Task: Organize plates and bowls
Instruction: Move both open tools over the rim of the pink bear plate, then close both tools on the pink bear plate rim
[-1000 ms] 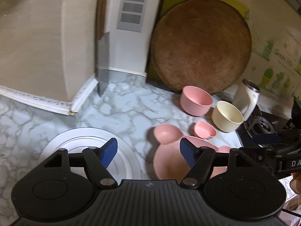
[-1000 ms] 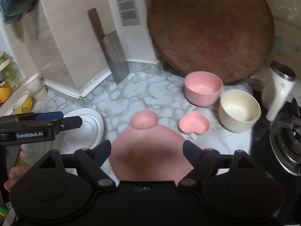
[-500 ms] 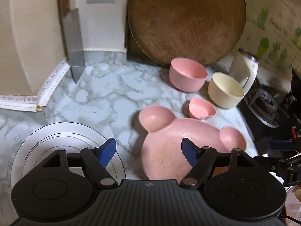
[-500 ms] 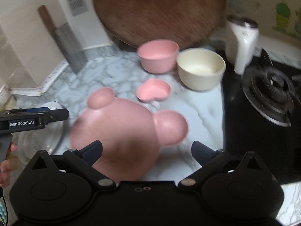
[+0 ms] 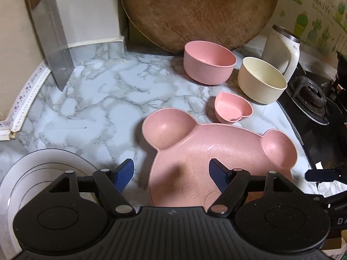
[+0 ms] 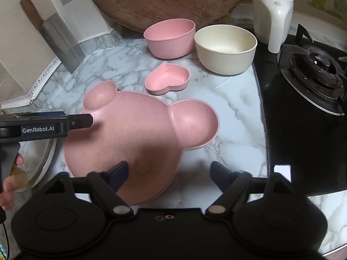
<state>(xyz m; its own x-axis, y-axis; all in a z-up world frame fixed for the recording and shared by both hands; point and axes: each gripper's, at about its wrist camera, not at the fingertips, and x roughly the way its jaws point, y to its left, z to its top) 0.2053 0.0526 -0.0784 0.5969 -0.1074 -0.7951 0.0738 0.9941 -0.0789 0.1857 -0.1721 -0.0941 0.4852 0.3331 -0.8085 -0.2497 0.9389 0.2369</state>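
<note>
My left tongs stand apart and empty; my right tongs have just been closing, with only the near rim of the bear-shaped pink plate between them, not pressed. The plate lies flat on the tabletop, so the fingers may slide off its low edge or push it into the heart-shaped dish.

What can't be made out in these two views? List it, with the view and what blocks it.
- White plate: left wrist view, near half behind the left claw body; right wrist view, mostly behind the left claw's side.
- Bear-shaped pink plate: near rim hidden by each claw's body.
- Round wooden board: top cut off by the frame edge in both views.
- Cleaver: handle cropped in the left wrist view.
</note>
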